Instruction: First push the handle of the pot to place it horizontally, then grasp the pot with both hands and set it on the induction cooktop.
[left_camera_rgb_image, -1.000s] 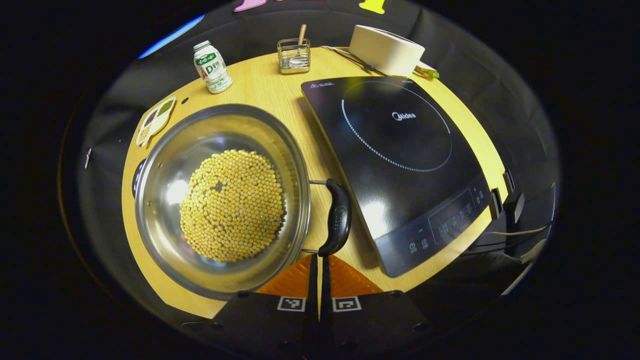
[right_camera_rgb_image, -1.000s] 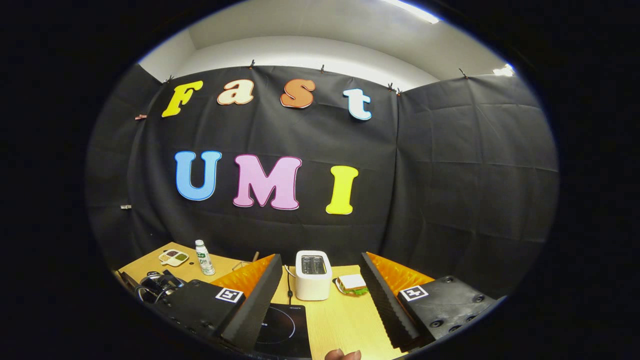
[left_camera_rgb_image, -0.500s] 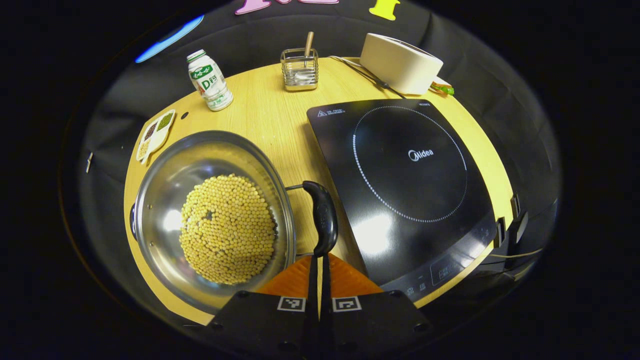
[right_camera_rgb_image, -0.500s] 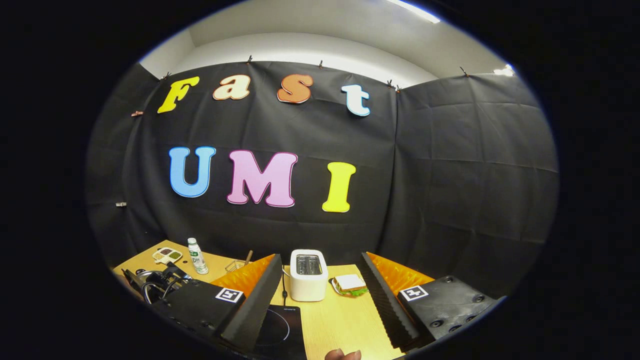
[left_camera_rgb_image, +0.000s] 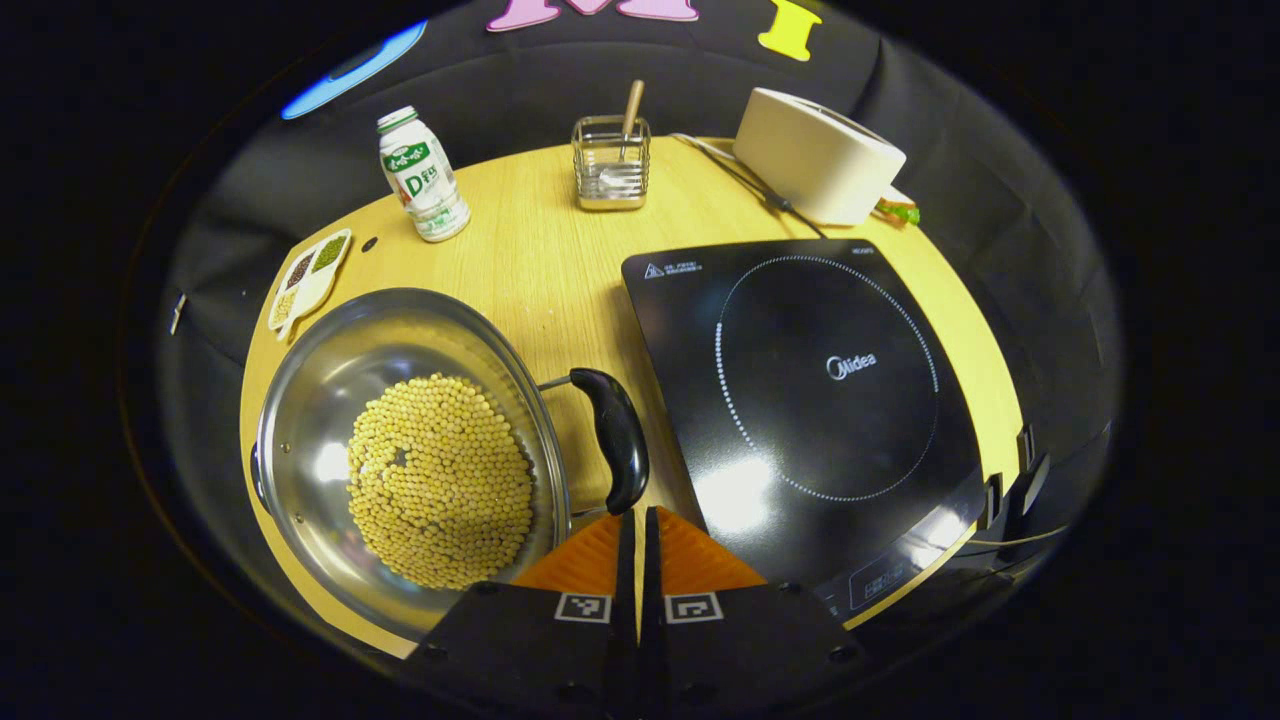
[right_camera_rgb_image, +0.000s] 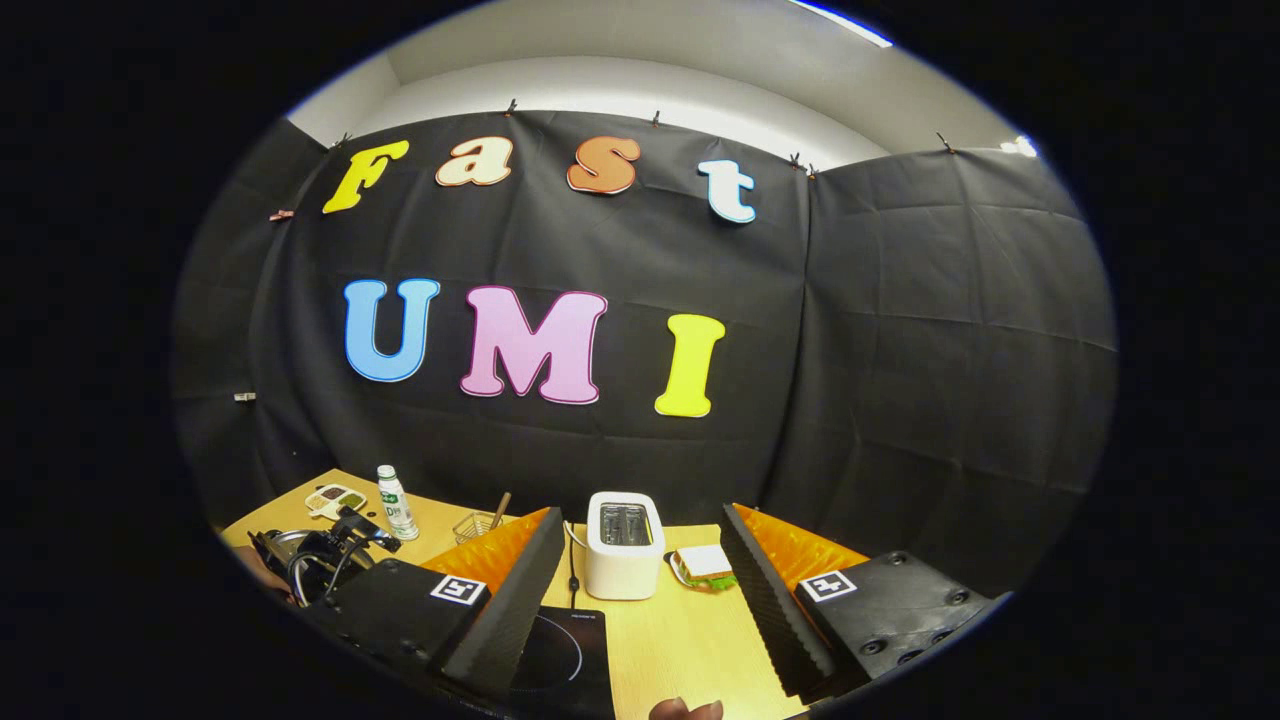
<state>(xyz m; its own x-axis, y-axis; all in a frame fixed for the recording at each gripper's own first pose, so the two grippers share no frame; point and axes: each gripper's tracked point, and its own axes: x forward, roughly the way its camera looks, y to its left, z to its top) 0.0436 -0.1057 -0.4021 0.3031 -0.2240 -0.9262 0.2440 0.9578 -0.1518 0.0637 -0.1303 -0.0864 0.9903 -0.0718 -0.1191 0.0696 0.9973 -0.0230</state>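
In the left gripper view a steel pot (left_camera_rgb_image: 300, 420) full of yellow beans sits on the left of the wooden table, its black side handle (left_camera_rgb_image: 617, 437) pointing toward the induction cooktop (left_camera_rgb_image: 810, 400) on the right. My left gripper (left_camera_rgb_image: 638, 515) is shut, its tips right at the near end of that handle. In the right gripper view my right gripper (right_camera_rgb_image: 640, 570) is open, held high over the table's near edge, with a corner of the cooktop (right_camera_rgb_image: 560, 650) below it. The left gripper's body (right_camera_rgb_image: 320, 555) shows at the lower left there.
A drink bottle (left_camera_rgb_image: 422, 175), a wire holder with a spoon (left_camera_rgb_image: 611, 175), a white toaster (left_camera_rgb_image: 820, 165) and a small divided dish (left_camera_rgb_image: 308, 278) line the far and left edges. A sandwich (right_camera_rgb_image: 705, 565) lies beside the toaster (right_camera_rgb_image: 620, 545). A fingertip (right_camera_rgb_image: 685, 709) shows at the bottom.
My left gripper drew back and tilted up, so the pot and cooktop slid lower in its view while the handle stayed at the shut tips. The right gripper barely shifted.
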